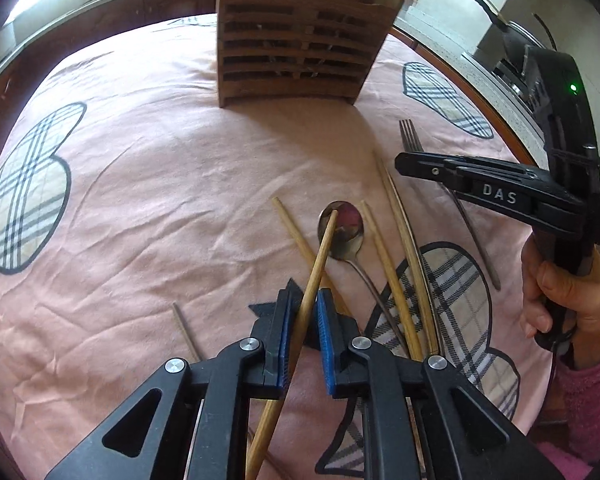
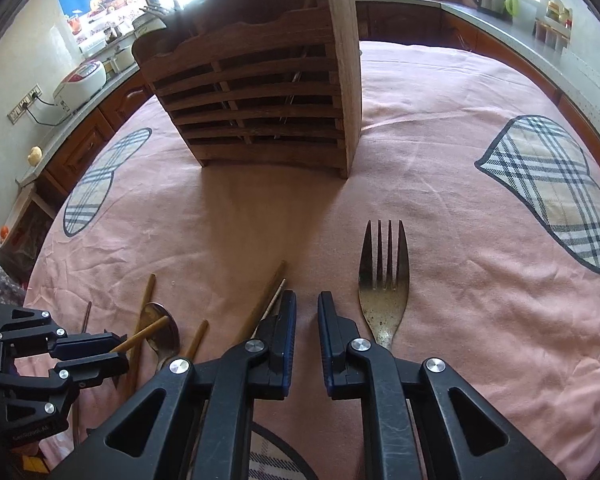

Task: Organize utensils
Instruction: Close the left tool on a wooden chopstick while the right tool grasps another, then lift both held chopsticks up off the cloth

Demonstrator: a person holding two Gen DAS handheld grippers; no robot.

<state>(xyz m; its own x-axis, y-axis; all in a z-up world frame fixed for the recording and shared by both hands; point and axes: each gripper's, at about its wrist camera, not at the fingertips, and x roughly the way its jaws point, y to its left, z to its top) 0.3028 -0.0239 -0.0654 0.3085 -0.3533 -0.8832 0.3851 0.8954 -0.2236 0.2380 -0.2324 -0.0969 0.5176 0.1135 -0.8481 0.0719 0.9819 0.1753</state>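
The tall slatted wooden utensil holder [image 1: 300, 40] is cut off at twelve o'clock; its contents stay hidden. The tarnished metal fork's [image 2: 384, 280] handle disappears under the right gripper [image 2: 307, 320].

Black plastic left gripper [image 1: 304, 320] and right gripper [image 2: 307, 320], built alike: angular linkage arms pierced with triangular cut-outs, pinned by round silver screws. Ribbed blue pads [image 1: 325, 344] lining the inner faces of the fingers. White "DAS" lettering along the right one's side, a green light glowing above. Pink knitted sleeve [image 1: 592, 400] at the wrist.
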